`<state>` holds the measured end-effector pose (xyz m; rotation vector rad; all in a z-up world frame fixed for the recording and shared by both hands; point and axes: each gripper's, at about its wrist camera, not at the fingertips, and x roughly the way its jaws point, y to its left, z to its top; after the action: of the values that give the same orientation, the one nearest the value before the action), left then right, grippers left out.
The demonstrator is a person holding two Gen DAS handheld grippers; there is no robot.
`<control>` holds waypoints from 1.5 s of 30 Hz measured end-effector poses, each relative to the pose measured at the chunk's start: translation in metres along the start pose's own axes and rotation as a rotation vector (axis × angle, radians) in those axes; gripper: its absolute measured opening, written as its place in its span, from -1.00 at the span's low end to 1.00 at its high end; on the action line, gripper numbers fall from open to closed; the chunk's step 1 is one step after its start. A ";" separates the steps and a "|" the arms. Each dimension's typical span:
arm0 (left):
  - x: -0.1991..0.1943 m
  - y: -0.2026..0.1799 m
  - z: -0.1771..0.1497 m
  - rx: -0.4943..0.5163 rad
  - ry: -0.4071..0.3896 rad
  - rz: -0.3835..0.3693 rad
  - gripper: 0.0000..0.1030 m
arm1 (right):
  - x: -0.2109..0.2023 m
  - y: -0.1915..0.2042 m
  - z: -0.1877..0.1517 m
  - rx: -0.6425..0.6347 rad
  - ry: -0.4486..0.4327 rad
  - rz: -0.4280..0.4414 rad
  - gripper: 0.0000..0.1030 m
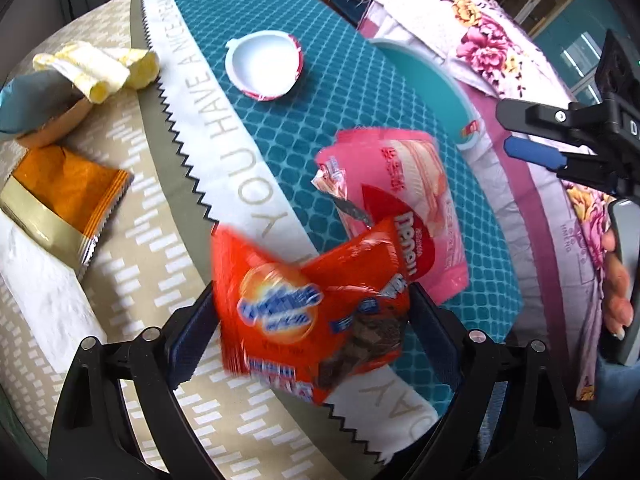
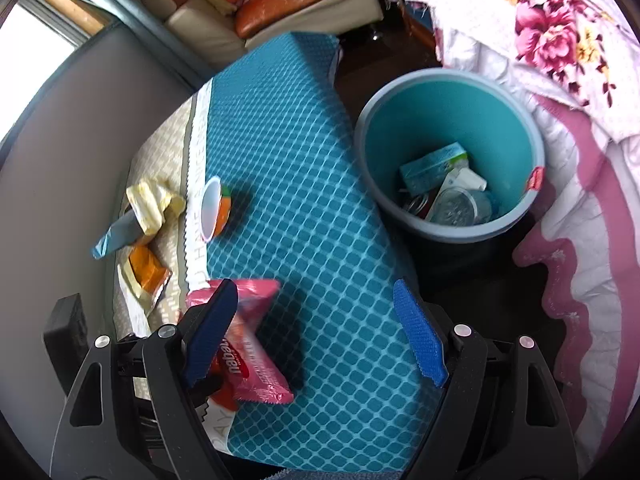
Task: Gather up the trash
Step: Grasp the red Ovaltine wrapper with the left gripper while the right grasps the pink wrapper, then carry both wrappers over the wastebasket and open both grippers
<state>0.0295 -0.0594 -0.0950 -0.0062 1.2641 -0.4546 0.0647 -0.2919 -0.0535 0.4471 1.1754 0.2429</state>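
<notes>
Left gripper (image 1: 316, 316) is clamped on a crinkled orange foil snack wrapper (image 1: 304, 312), held above the teal-patterned table (image 1: 320, 120). Right gripper (image 2: 320, 336) hangs over the table's bin-side edge, jaws wide apart, nothing between them. Pink plastic wrapper (image 2: 256, 340) lies just beside its left finger. Teal round plastic bin (image 2: 448, 120) stands past that edge, trash inside.

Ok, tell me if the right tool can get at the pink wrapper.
Probably yes: the right tool is open and empty, and the pink wrapper lies uncovered on the table by its left finger, nothing in between.
</notes>
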 end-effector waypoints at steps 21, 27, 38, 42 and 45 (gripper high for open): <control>-0.033 0.049 -0.017 -0.096 -0.118 -0.065 0.34 | 0.062 0.054 -0.028 -0.064 0.167 0.017 0.48; -0.037 0.054 -0.015 -0.117 -0.134 -0.071 0.34 | 0.068 0.060 -0.032 -0.102 0.162 -0.021 0.48; -0.054 0.055 -0.005 -0.131 -0.170 -0.066 0.34 | 0.058 0.067 -0.028 -0.176 0.090 -0.012 -0.66; -0.057 0.049 0.005 -0.129 -0.182 -0.071 0.34 | 0.047 0.059 -0.017 -0.167 0.050 0.002 -0.66; -0.058 0.040 0.017 -0.116 -0.191 -0.072 0.34 | 0.037 0.050 -0.007 -0.135 0.008 0.007 -0.66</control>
<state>0.0454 -0.0073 -0.0462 -0.1894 1.1034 -0.4319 0.0743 -0.2310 -0.0634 0.3322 1.1576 0.3285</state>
